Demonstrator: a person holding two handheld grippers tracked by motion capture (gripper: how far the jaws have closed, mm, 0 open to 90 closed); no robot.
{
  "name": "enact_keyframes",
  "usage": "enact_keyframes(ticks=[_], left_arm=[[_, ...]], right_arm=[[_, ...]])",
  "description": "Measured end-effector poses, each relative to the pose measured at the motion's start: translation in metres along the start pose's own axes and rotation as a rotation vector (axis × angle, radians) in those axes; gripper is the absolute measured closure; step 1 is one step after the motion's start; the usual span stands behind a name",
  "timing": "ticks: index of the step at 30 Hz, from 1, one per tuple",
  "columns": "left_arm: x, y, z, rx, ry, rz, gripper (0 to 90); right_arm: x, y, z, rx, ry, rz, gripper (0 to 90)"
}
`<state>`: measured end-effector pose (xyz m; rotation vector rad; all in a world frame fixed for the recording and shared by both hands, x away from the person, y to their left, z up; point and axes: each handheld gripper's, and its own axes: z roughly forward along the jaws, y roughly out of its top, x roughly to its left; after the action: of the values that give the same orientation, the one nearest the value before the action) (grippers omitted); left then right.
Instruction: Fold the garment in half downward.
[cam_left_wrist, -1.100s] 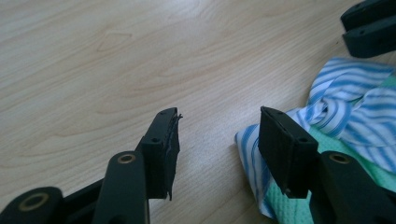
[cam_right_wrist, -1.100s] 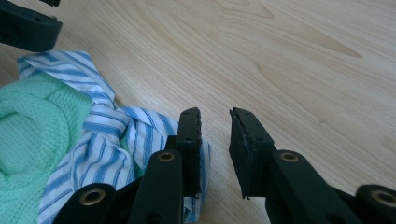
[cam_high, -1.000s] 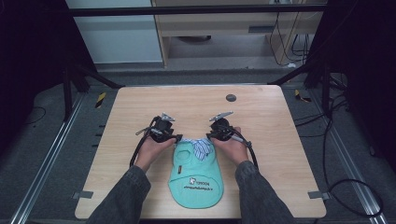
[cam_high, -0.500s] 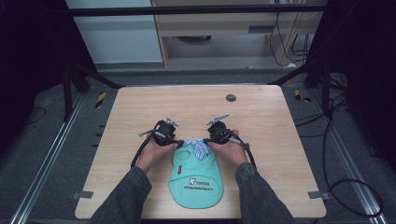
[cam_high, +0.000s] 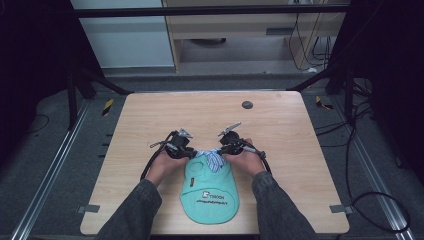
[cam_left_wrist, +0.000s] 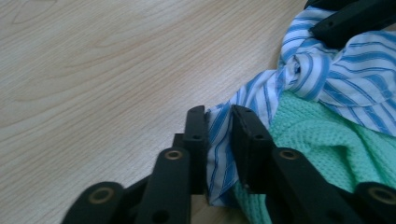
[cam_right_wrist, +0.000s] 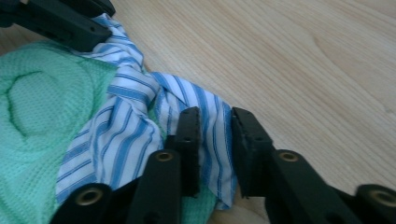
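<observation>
A mint green knit garment (cam_high: 209, 192) with a printed label lies flat near the table's front edge. A blue-and-white striped cloth (cam_high: 212, 159) is bunched at its far end. My left gripper (cam_high: 192, 153) has just been closing; its jaws pinch a fold of the striped cloth (cam_left_wrist: 219, 140) at the garment's left corner. My right gripper (cam_high: 223, 149) has also just been closing, and its jaws hold the striped cloth (cam_right_wrist: 212, 135) at the right corner. The green knit (cam_left_wrist: 322, 140) lies beside the left jaws, and green knit (cam_right_wrist: 42, 107) is left of the right jaws.
The wooden table (cam_high: 150, 115) stretches beyond the grippers. A small dark round disc (cam_high: 247, 105) sits near its far edge. Grey tape tabs (cam_high: 338, 208) mark the front corners. Cables lie on the floor to the right.
Both hands have drawn slightly inward and down onto the far end of the garment, and the jaws now sit on the striped cloth. The garment has stayed in place.
</observation>
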<state>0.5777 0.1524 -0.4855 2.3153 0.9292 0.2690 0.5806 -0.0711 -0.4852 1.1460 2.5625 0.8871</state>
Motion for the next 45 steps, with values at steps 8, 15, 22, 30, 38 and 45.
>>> enact_keyframes(ticks=[8, 15, 22, 30, 38, 45], left_arm=[[-0.004, 0.001, -0.003, 0.022, 0.003, 0.033, 85.3], [-0.007, 0.005, -0.018, -0.033, 0.0, 0.038, 86.2], [-0.012, 0.009, -0.031, -0.056, 0.001, 0.062, 86.3], [-0.019, 0.012, -0.042, -0.072, 0.006, 0.084, 86.4], [-0.022, 0.013, -0.04, -0.075, 0.006, 0.097, 86.3], [-0.023, 0.013, -0.042, -0.07, 0.007, 0.108, 86.3]], right_arm=[[0.007, -0.003, -0.003, -0.021, 0.005, -0.023, 83.1], [0.01, -0.008, -0.018, -0.078, 0.001, -0.038, 83.3], [0.014, -0.007, -0.033, -0.101, 0.002, -0.056, 83.1], [0.018, -0.007, -0.047, -0.122, -0.003, -0.088, 83.0], [0.019, -0.007, -0.052, -0.107, -0.007, -0.115, 83.0], [0.02, -0.008, -0.052, -0.099, -0.006, -0.129, 83.0]])
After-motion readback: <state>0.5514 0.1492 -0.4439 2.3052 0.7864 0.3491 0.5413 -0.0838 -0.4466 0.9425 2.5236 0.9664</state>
